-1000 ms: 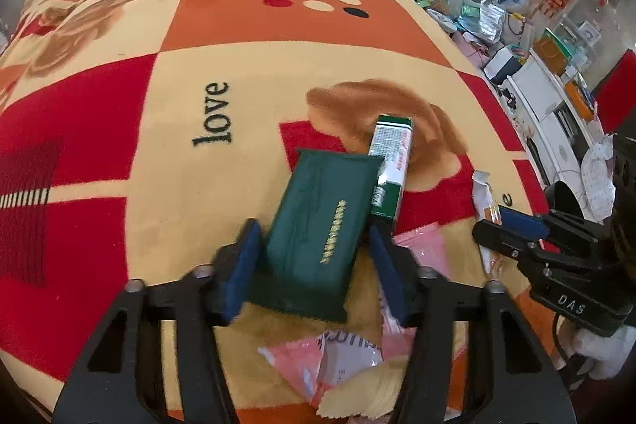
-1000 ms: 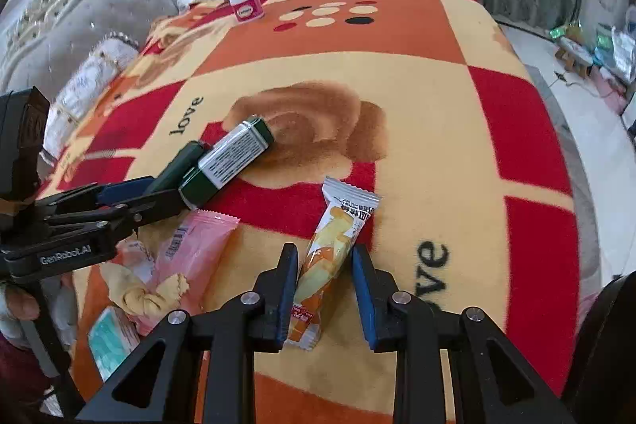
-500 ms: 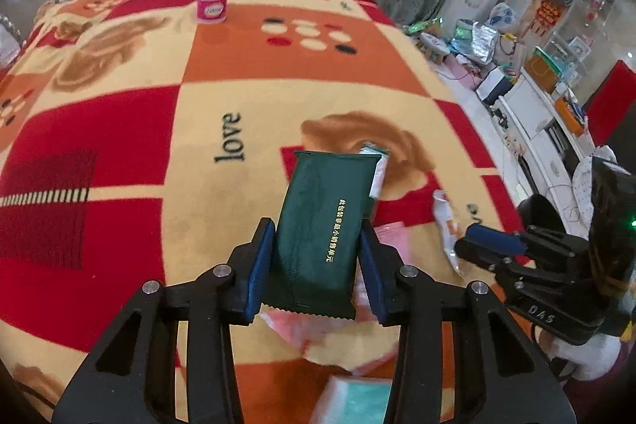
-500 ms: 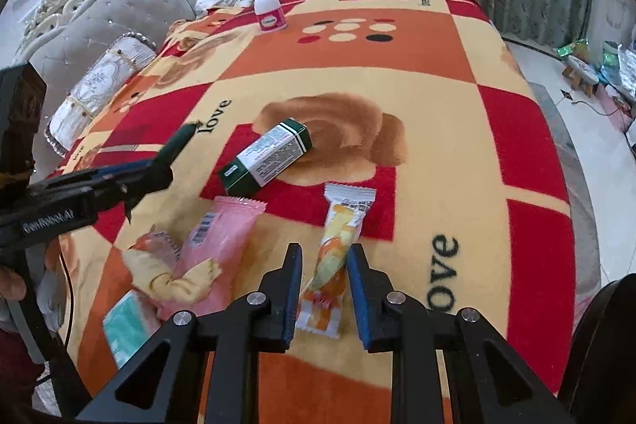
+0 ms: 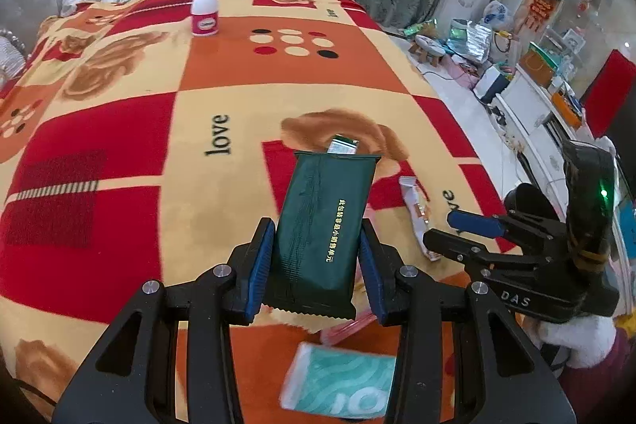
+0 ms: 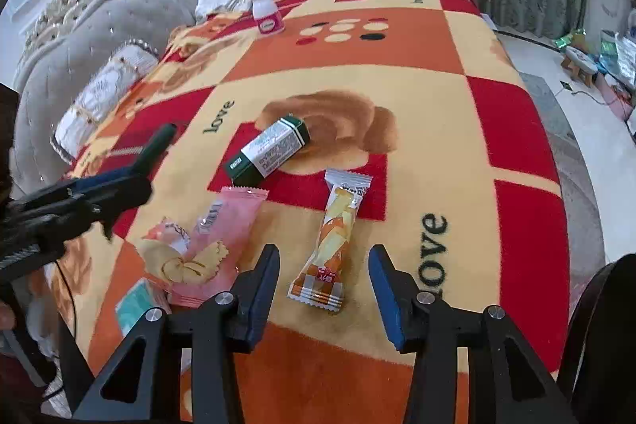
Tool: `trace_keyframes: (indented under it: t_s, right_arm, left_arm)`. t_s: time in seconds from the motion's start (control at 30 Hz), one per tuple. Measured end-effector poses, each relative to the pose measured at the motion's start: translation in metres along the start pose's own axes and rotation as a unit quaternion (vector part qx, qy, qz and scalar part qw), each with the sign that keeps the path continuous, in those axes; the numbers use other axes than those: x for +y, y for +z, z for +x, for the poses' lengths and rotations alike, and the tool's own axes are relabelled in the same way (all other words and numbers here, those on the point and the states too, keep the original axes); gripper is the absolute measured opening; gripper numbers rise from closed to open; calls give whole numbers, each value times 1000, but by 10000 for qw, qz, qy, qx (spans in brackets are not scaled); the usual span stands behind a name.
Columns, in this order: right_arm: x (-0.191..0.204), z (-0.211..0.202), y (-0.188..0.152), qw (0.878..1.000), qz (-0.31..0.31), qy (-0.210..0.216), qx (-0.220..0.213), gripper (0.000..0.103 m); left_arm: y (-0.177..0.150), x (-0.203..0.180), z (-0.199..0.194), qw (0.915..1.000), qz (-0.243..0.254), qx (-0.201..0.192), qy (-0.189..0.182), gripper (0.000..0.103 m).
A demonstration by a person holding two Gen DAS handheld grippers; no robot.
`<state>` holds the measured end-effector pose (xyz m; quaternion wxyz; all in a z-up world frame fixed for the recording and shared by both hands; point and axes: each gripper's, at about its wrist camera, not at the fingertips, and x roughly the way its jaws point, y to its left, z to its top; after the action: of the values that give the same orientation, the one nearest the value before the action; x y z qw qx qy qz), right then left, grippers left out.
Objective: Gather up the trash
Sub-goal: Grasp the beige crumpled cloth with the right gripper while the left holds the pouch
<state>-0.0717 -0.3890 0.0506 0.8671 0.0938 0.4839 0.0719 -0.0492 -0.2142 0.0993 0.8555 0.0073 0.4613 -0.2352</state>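
between the left gripper's (image 5: 316,265) pads a dark green packet (image 5: 324,233) is pinched, lifted, hiding most of the green box (image 5: 344,146) beyond. right gripper (image 6: 322,285) is spread around the orange snack wrapper (image 6: 332,241) on the blanket (image 6: 397,86); a teal pack (image 6: 133,304) is partly covered by pink wrappers (image 6: 222,225).

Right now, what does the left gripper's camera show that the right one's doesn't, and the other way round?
Only the left view shows the dark green packet face on, clamped in the left gripper, and the cluttered white shelf. Only the right view shows the right gripper open around the orange snack stick, plus the grey sofa. Both show the white bottle and green box.
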Motion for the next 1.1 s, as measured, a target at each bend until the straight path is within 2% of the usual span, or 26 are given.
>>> trace_keyframes:
  t_s: [0.17,0.27,0.33,0.43,0.63,0.8,0.87,0.93,1.1]
  right_arm:
    - [5,10,7,10000,-26,-66,69,44]
    - [17,7,10,9996,-155,219,47,45]
    - [31,6,11,9984,-471,272,124,46]
    - [42,6,8,9970,-621,405,230,46]
    - [79,4,6,9870,-1048,1184,270,46]
    - [110,27,0,9782,-1684,1109,507,46]
    - [114,40,-3,9774,-1821,878,622,40]
    - [113,46,-5,9786,-1819,719,636,28]
    - [106,32,-4,9813,-1687,762,521,19]
  left_arm:
    - [-2,15,-7,9999,-86,-51,108,39]
    - [-7,25,-9,9997,-84,-68,225,39]
    - [-10,35,-10,9995,-145,-51,290,39]
    - [-14,49,-12,9990,-245,-39,384,39]
    - [-21,69,-19,9976,-402,-59,555,39]
    - [-24,76,-26,9971,-490,-92,580,39]
    - [-24,75,-27,9972,-491,-105,559,39]
    - [-24,72,-28,9974,-480,-118,527,39]
    - [-21,59,-27,9981,-369,-160,474,39]
